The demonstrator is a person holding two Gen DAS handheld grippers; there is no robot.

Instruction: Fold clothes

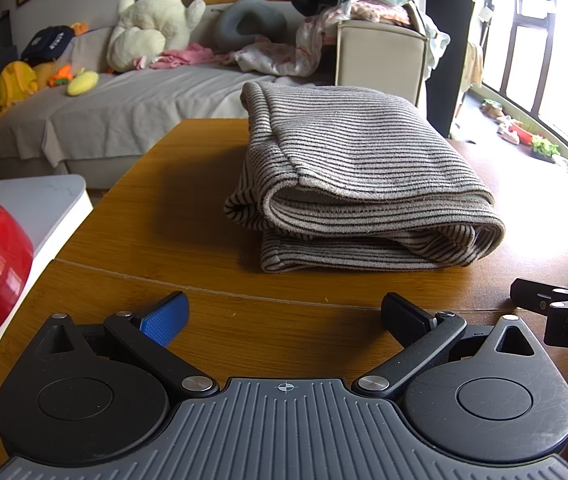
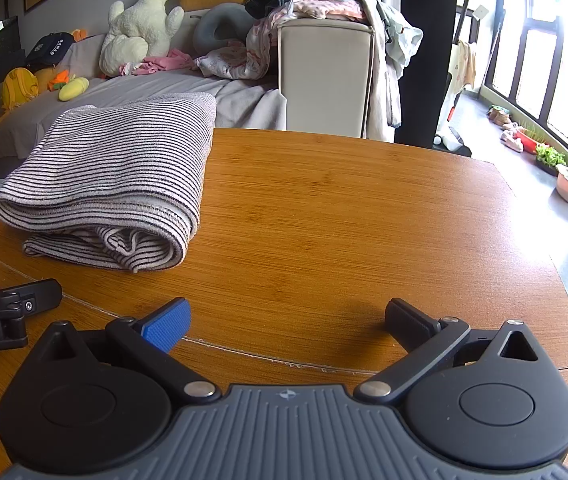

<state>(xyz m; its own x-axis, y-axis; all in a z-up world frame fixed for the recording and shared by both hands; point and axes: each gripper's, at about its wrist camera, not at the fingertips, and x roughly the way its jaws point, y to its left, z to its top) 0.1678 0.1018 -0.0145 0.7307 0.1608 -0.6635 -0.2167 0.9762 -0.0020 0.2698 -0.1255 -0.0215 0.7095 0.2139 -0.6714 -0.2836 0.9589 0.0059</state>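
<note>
The striped garment [image 1: 363, 184] lies folded in a thick stack on the wooden desk [image 1: 188, 208]. Both the left tool [image 1: 284, 314] and the right tool [image 2: 287, 320] sit short of the garment, spread and empty (probably because the fold looks finished).

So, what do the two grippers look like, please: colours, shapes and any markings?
Both look alike. The left gripper and the right gripper each have black linkage arms with silver pivot pins, two round black housings, and a grey ribbed base plate bearing a small crosshair mark. On each, one finger carries a blue textured pad and the other is plain black. White lettering on the left gripper's side is only partly readable.
</note>
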